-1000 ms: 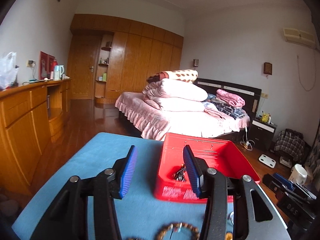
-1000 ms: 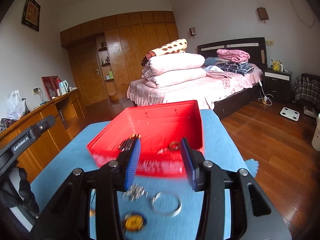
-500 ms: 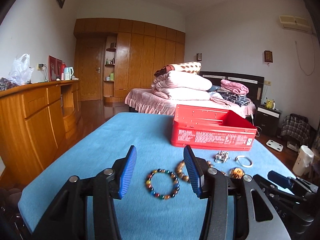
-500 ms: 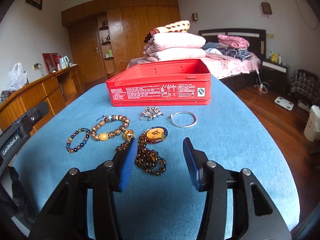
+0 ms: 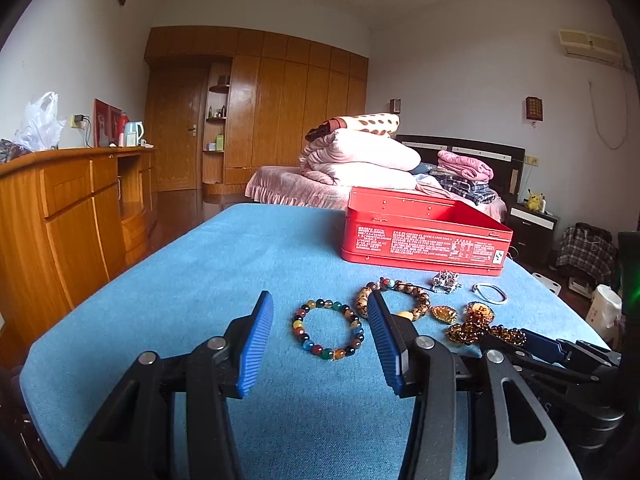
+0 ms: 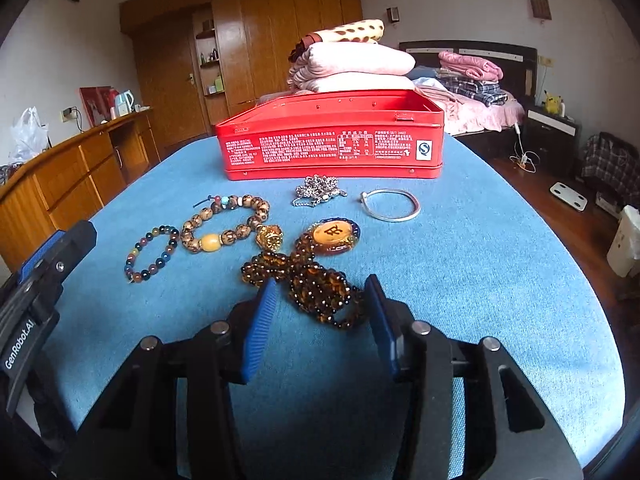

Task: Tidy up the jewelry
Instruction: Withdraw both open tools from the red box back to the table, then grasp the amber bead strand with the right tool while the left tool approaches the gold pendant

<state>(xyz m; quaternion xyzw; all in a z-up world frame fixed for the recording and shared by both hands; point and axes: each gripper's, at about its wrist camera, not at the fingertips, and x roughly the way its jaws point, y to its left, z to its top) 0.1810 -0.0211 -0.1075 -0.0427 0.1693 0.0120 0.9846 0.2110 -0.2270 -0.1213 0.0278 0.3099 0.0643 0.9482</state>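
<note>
While the jewelry is spread on the blue bench (image 6: 500, 264) before the red tin (image 6: 332, 148), the multicoloured bracelet (image 5: 328, 330) is framed by the released left claw (image 5: 320, 320); the amber necklace (image 6: 316, 280) is flanked, ungripped, by the right claw (image 6: 320, 300), whose jaws have just been closing.

Left gripper (image 5: 320, 312) jaws parted, gripping nothing; right gripper (image 6: 320, 296) jaws just closing, still apart, both angled down.

Clear cloth on the left, jewelry crowded before the tin

Bare blue tablecloth (image 5: 192, 272) lay open left of the multicolored bracelet (image 5: 329, 330). The red tin (image 6: 332, 140) blocked the far side, with the silver bangle (image 6: 391, 204) and amber necklace (image 6: 312, 276) strewn just before it.
</note>
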